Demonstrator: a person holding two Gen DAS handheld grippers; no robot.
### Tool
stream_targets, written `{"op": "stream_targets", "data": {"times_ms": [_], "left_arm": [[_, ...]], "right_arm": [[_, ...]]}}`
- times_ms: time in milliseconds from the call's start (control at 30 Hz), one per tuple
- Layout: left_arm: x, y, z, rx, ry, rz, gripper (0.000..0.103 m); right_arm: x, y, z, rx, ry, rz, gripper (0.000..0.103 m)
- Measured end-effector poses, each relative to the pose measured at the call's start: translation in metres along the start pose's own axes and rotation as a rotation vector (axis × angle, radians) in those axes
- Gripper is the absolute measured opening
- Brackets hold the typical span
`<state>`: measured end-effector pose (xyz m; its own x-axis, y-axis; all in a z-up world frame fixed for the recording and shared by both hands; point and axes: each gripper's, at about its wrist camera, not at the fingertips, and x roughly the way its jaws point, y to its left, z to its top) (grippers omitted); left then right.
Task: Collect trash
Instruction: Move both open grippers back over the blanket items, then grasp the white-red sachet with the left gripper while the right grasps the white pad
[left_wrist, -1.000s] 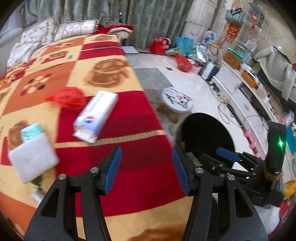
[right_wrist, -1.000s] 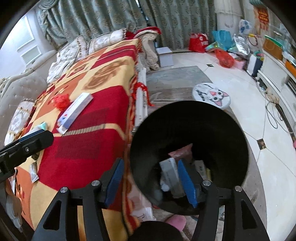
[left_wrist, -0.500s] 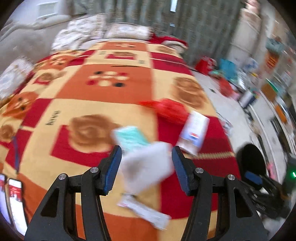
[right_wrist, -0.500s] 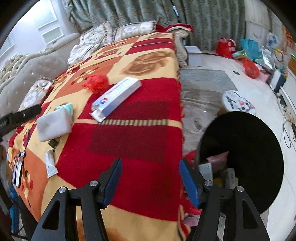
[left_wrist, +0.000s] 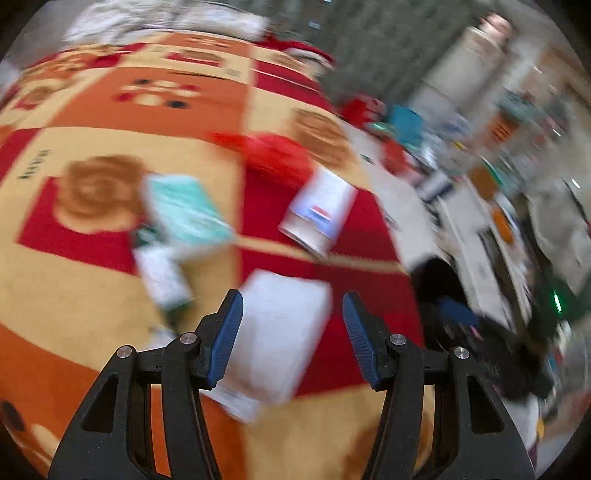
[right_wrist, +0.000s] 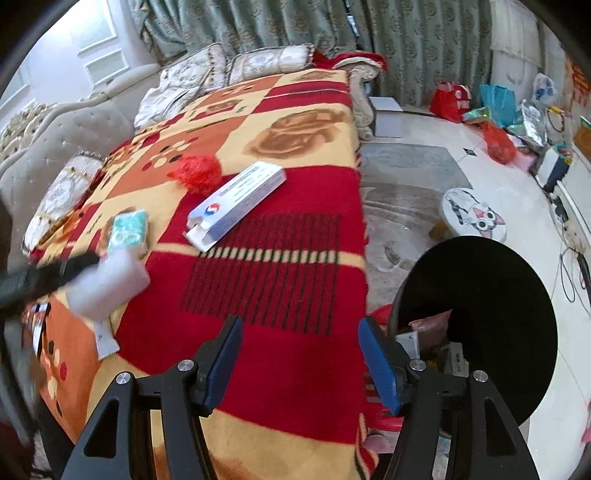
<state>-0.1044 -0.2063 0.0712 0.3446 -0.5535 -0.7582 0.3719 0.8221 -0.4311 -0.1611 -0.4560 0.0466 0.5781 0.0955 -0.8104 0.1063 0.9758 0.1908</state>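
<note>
Trash lies on a red and orange blanket (right_wrist: 295, 266): a crumpled red bag (right_wrist: 197, 171) (left_wrist: 277, 155), a long white box (right_wrist: 236, 203) (left_wrist: 319, 210), a teal pack (right_wrist: 127, 230) (left_wrist: 184, 210), a white soft pack (left_wrist: 280, 332) (right_wrist: 107, 284) and a thin wrapper (right_wrist: 105, 339). My left gripper (left_wrist: 291, 332) is open and hovers right over the white pack, which shows between its fingers; the view is blurred. My right gripper (right_wrist: 299, 362) is open over bare red blanket, nothing between its fingers. A black bin (right_wrist: 480, 332) (left_wrist: 439, 284) holding trash stands on the floor beside the blanket's edge.
Pillows (right_wrist: 207, 70) sit at the far end of the blanket. On the floor are a round cat-face stool (right_wrist: 474, 216), a grey mat (right_wrist: 406, 166) and several bags (right_wrist: 450, 99) near the curtains. Cables run along the right wall.
My left gripper swung away from the bin, across the blanket, and now sits over the white pack. My right gripper came off the bin mouth to above the blanket, then held still.
</note>
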Motion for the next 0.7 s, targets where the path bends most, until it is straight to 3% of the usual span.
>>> {"op": "stream_targets", "data": {"times_ms": [100,200,367,500,600,700], "left_arm": [[0.004,-0.014,-0.009,0.019,0.064,-0.069,0.055],[-0.013,-0.011,-0.007,0.020,0.024,-0.043,0.055],[-0.039,0.019,0.003,0.027,-0.039,0.151,0.055],[-0.029,0.043,0.001,0.054,0.003,0.328,0.055],[-0.011,0.051,-0.003,0.054,0.050,0.373,0.055],[-0.002,0.038,-0.011,0.076,0.065,0.324,0.054]], "right_arm": [[-0.001,0.004,0.003,0.002,-0.004,0.009,0.063],[-0.001,0.014,0.003,-0.016,-0.001,0.034,0.063],[0.011,0.035,-0.001,-0.050,0.028,0.090,0.064],[0.019,0.049,-0.002,-0.063,0.042,0.108,0.065],[0.018,0.054,-0.002,-0.077,0.042,0.107,0.065],[0.012,0.051,-0.001,-0.078,0.034,0.094,0.065]]}}
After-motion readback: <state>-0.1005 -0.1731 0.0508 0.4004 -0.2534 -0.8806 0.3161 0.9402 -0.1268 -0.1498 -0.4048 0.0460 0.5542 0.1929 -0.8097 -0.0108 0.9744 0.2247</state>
